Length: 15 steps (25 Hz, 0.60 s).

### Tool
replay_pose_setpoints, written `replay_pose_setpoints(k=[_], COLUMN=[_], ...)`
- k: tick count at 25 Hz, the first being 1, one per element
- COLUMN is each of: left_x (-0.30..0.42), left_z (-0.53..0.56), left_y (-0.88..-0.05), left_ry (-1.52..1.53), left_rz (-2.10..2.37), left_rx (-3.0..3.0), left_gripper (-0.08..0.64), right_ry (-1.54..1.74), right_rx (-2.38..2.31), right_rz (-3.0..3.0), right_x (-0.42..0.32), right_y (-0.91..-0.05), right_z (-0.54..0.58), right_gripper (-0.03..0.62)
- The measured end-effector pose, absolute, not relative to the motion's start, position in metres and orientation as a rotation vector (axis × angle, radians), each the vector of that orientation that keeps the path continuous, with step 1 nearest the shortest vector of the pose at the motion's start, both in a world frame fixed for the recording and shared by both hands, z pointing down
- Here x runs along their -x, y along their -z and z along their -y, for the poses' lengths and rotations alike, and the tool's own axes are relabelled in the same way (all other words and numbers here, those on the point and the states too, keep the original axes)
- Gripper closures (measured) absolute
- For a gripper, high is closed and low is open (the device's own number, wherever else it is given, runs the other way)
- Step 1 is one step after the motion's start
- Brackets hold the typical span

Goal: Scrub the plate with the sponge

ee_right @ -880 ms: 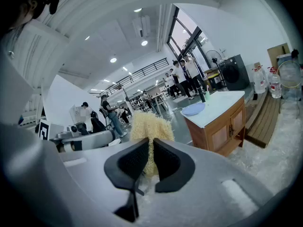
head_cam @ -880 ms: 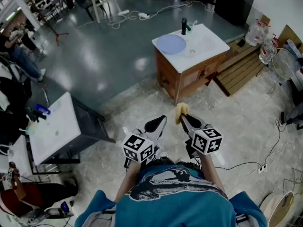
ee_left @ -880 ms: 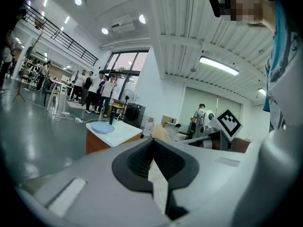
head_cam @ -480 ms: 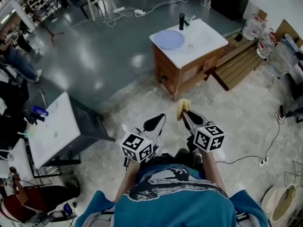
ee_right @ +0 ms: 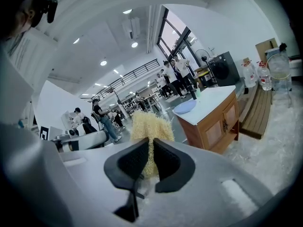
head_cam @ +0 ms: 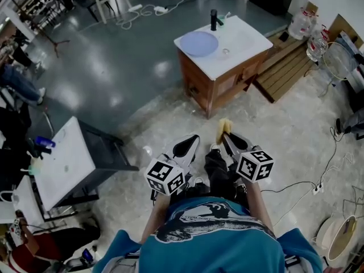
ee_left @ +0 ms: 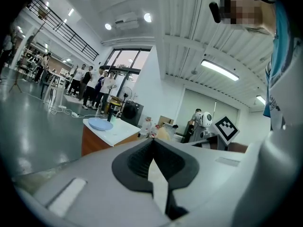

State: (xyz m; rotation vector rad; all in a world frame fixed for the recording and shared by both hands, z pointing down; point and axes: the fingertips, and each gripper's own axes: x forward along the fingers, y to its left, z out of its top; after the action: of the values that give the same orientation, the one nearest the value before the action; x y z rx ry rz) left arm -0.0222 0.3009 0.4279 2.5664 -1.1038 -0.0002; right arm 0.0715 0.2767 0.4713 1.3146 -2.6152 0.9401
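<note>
Sponge [ee_right: 149, 124] pinched upright in the right tool [ee_right: 149, 150], its free edge forward for scrubbing, with the left tool [ee_left: 152, 148] closed on nothing, both well apart from the plate [head_cam: 198, 43] lying flat on the white desk [head_cam: 250, 43] ahead.

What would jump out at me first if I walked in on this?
Probably the yellow sponge, pinched in the right tool low in the middle of the head view, beside the shut, empty left tool. Next comes the pale blue plate, lying on the white-topped wooden cabinet farther ahead, next to its dark tap.
</note>
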Motion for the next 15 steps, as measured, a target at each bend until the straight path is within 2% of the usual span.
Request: replay_pose_setpoints(k=[9,15], left_x=[0.019,0.009], left_z=[-0.209,-0.119], left_y=[-0.444,-0.425], left_ry=[-0.035,-0.03], left_rz=[1.197,1.29], left_rx=[-2.505,-2.503], left_gripper=[0.546,0.546], right_ry=[-0.966,-0.948], right_rx=[-1.206,-1.117], right_rz=[2.65,2.682], right_x=[-0.075,-0.082], right_y=[-0.484,-0.476], right_z=[-0.172,-0.082], right_gripper=[0.563,0.563])
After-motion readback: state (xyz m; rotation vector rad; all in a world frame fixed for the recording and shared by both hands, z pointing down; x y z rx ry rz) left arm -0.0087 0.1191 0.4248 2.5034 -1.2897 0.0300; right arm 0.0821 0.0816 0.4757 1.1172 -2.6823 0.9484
